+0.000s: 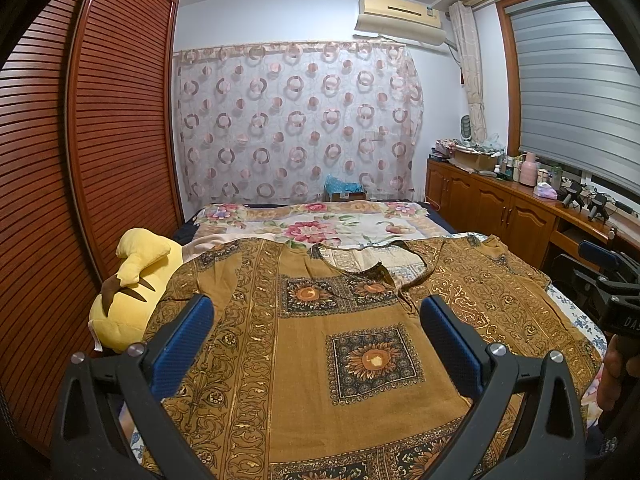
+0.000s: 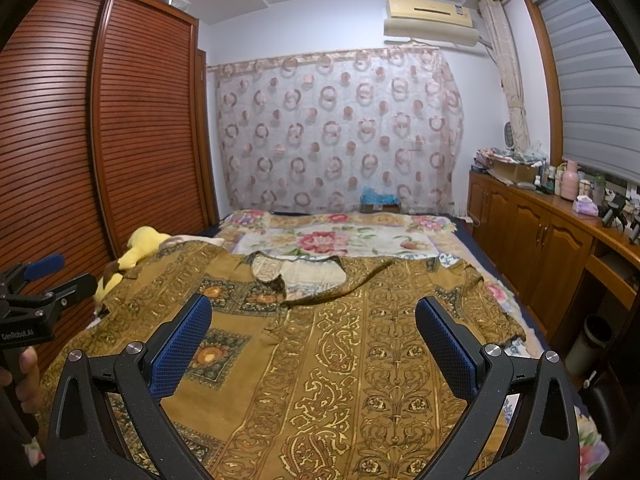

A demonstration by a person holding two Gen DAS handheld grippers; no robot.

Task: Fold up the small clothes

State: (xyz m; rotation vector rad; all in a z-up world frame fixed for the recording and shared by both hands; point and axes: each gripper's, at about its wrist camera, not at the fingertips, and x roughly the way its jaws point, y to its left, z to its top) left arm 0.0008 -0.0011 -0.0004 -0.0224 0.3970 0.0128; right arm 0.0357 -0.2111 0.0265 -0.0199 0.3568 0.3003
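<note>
A mustard-brown patterned top (image 1: 320, 360) with sunflower squares and gold scrollwork lies spread flat on the bed, neckline (image 1: 372, 258) toward the far side. My left gripper (image 1: 316, 316) hovers over its left half, open, nothing between its blue pads. In the right wrist view the same top (image 2: 340, 360) fills the foreground and my right gripper (image 2: 314, 316) hangs open above its right half. Each gripper shows at the edge of the other's view: the right gripper (image 1: 612, 280) at the far right, the left gripper (image 2: 44, 280) at the far left, held by a hand.
A yellow plush toy (image 1: 132, 296) lies by the top's left sleeve, next to the slatted wooden wardrobe (image 1: 100, 140). A floral bedspread (image 1: 320, 228) covers the far half of the bed. Wooden cabinets (image 2: 532, 240) with clutter run along the right.
</note>
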